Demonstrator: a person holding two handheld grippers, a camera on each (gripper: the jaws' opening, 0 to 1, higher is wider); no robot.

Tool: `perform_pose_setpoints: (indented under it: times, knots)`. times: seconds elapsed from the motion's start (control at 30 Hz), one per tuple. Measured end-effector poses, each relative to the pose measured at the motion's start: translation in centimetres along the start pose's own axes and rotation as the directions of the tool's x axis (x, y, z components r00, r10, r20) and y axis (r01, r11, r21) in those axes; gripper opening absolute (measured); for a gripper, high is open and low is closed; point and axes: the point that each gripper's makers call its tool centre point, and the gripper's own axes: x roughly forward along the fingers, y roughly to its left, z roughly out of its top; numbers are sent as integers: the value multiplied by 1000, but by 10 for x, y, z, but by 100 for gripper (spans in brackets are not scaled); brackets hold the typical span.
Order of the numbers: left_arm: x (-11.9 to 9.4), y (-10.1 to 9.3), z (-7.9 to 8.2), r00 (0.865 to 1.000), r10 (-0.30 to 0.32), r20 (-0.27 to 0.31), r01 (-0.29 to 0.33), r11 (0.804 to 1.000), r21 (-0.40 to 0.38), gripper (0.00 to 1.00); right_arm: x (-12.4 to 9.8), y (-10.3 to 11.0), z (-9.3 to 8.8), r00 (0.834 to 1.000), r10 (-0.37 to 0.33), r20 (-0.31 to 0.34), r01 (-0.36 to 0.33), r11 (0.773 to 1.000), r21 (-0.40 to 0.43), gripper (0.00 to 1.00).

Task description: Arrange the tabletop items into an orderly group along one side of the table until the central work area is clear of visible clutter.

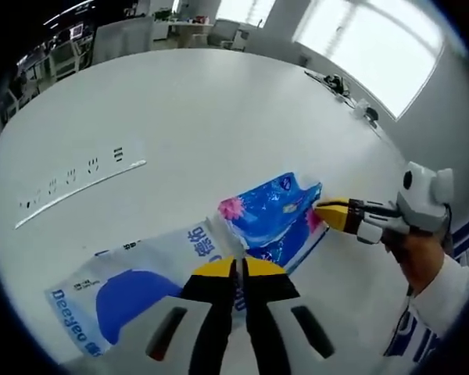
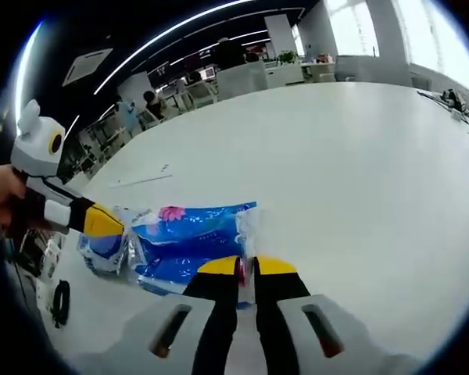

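My left gripper (image 1: 236,269) is clamped on the near edge of the blue tissue pack (image 1: 273,215). My right gripper (image 2: 246,268) pinches its far right end.

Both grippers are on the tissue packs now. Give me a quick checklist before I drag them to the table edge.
1. Left gripper pinching the seam between the white-and-blue pack and the blue floral pack: ok, jaws look shut on plastic.
2. Right gripper gripping the blue floral pack's end: ok, jaws look shut on its wrapper.
3. Packs lying flat on the table: ok.
4. Drag path clear: cannot tell; a long white strip lies beyond the packs.
5. Chosen table edge in sight: cannot tell.
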Motion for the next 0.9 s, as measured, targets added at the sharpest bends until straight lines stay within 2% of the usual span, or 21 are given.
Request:
perform_pose_setpoints:
  times: [0.5, 0.77, 0.9]
  knots:
    - [-10, -3, 8, 999, -14, 33, 13, 1000, 19, 14, -7, 3, 8, 1000, -6, 19, 6, 1000, 1, 16]
    - [-19, -2, 13, 998, -9, 62, 7, 1000, 26, 25, -16, 7, 16, 999, -3, 37, 3, 1000, 0, 19]
    - [-24, -2, 15, 998, -10, 68, 7, 999, 37, 27, -20, 9, 19, 999, -1, 47, 0, 1000, 2, 22]
